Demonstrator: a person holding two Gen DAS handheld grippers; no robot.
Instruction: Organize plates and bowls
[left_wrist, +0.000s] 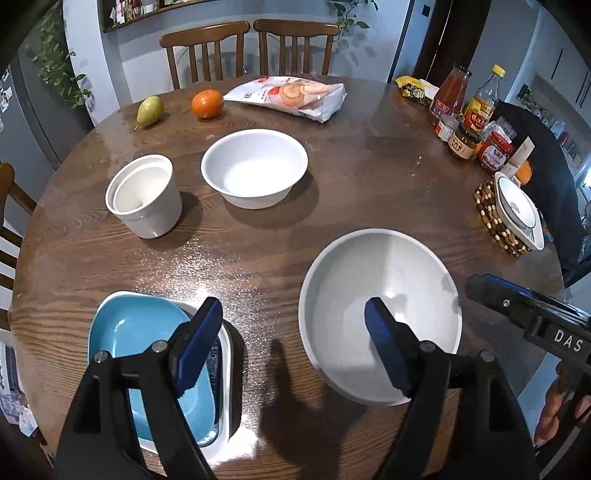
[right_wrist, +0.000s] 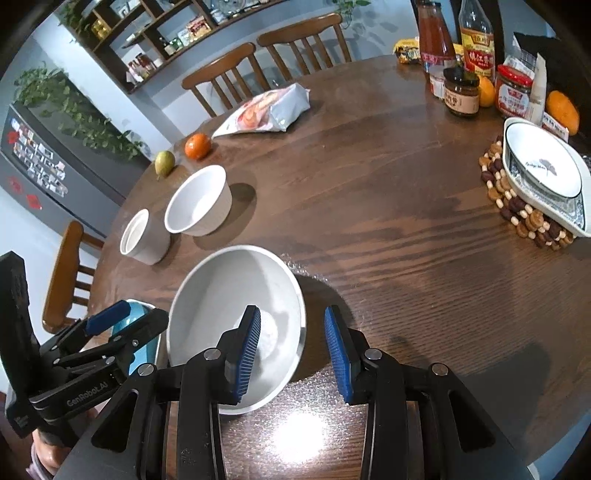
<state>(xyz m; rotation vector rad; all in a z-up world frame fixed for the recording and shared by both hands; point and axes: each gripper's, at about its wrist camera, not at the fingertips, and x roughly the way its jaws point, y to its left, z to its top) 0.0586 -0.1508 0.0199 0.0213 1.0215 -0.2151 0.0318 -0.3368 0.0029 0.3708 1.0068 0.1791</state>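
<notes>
A large white bowl (left_wrist: 380, 295) (right_wrist: 221, 295) sits on the round wooden table (left_wrist: 332, 192) near its front edge. My right gripper (right_wrist: 293, 354) is open, its jaws straddling the bowl's right rim without pressing it; its tip also shows in the left wrist view (left_wrist: 491, 291). A blue dish (left_wrist: 136, 332) (right_wrist: 142, 354) rests inside a white square dish (left_wrist: 229, 350). My left gripper (left_wrist: 293, 345) (right_wrist: 129, 321) is open wide between the blue dish and the large bowl, holding nothing. Farther back stand a medium white bowl (left_wrist: 255, 166) (right_wrist: 199, 203) and a white cup (left_wrist: 144, 195) (right_wrist: 140, 232).
A patterned bowl in a white dish (left_wrist: 517, 210) (right_wrist: 543, 173) rests on a beaded trivet (right_wrist: 517, 210) at the right edge. Bottles and jars (left_wrist: 465, 110) (right_wrist: 461, 74) crowd the back right. A pear (left_wrist: 149, 110), an orange (left_wrist: 207, 104) and a snack bag (left_wrist: 291, 96) lie at the back. Chairs ring the table.
</notes>
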